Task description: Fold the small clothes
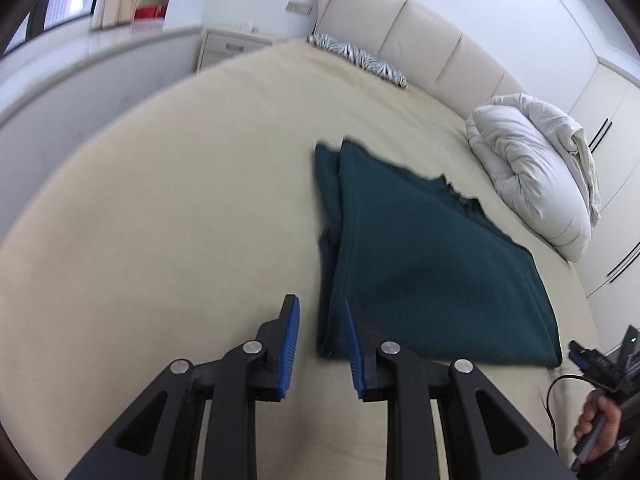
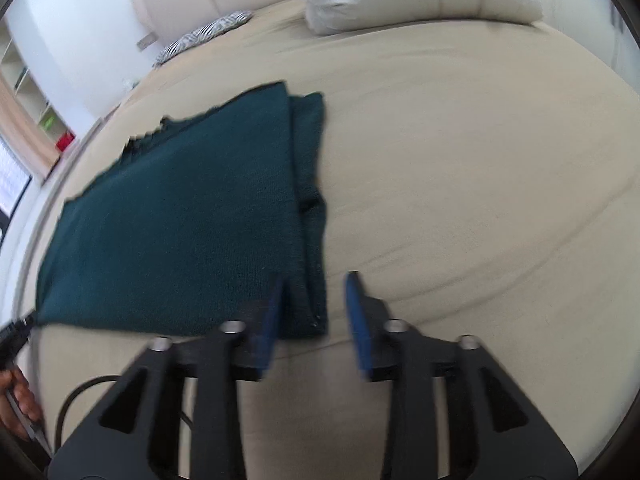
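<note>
Here the left gripper [image 1: 320,344] hangs with its blue pads spread and empty over the near left corner of the green sweater [image 1: 420,272], while the right gripper [image 2: 316,320], likewise spread, hangs over its near right corner. The sweater lies folded flat on the beige bed [image 1: 160,220], with a white duvet [image 1: 536,172] bundled beyond it by the headboard [image 1: 420,36].

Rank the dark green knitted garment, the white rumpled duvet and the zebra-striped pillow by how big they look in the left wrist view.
1. Dark green knitted garment, largest in frame, though it also lies nearest the camera.
2. White rumpled duvet, clearly smaller in frame.
3. Zebra-striped pillow, smallest, but it lies farthest away at the headboard, so its true size is unsure.
</note>
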